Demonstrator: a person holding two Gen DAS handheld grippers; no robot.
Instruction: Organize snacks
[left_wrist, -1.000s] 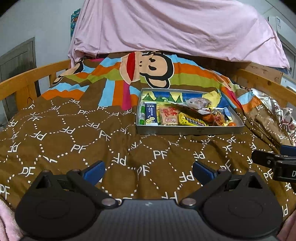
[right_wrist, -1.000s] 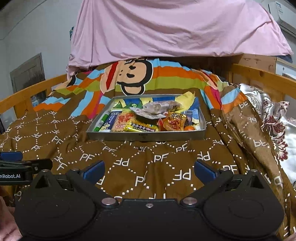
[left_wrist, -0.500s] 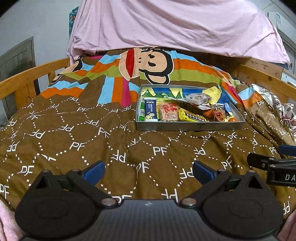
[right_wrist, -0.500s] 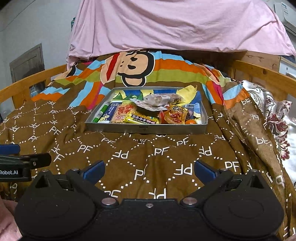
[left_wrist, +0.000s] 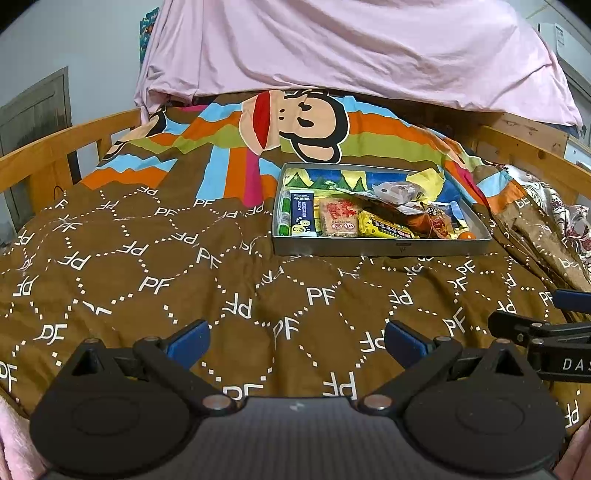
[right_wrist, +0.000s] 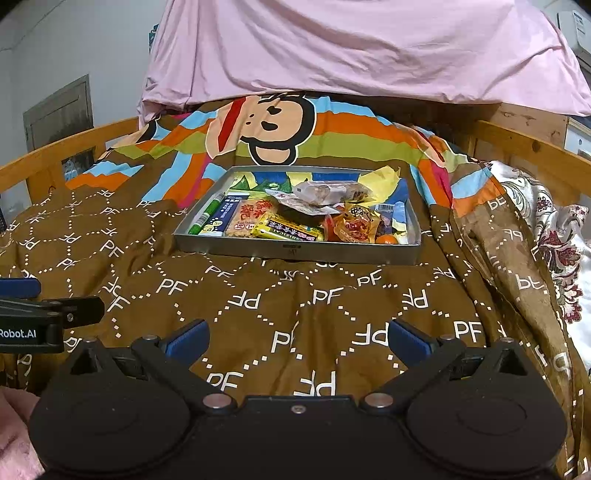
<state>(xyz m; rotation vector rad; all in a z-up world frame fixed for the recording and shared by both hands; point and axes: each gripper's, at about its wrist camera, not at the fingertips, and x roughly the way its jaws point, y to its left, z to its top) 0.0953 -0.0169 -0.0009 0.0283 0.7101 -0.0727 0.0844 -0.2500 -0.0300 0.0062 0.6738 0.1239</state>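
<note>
A shallow grey metal tray (left_wrist: 380, 248) (right_wrist: 295, 252) rests on the brown quilt, holding several snack packets. At its left lie a green tube (left_wrist: 284, 218) (right_wrist: 205, 217) and a dark blue box (left_wrist: 302, 213) (right_wrist: 221, 218). Beside them are a red-printed cracker pack (left_wrist: 338, 218) (right_wrist: 251, 219), a yellow bar (left_wrist: 384, 228) (right_wrist: 286, 230) and an orange wrapper (right_wrist: 356, 223); a clear bag (left_wrist: 399, 192) (right_wrist: 332, 192) lies on top. My left gripper (left_wrist: 297, 339) and right gripper (right_wrist: 299, 338) hover open and empty, well short of the tray.
The brown "PF" quilt (left_wrist: 147, 280) covers a bed with wooden rails (left_wrist: 48, 155) (right_wrist: 535, 147). A pink sheet (left_wrist: 351, 48) drapes over the far end. A floral cloth (right_wrist: 554, 236) is bunched at the right. The right gripper's side (left_wrist: 546, 339) shows in the left view.
Both grippers have drifted slightly forward and up, so the tray sits a little lower in each view. Both stay open and empty.
</note>
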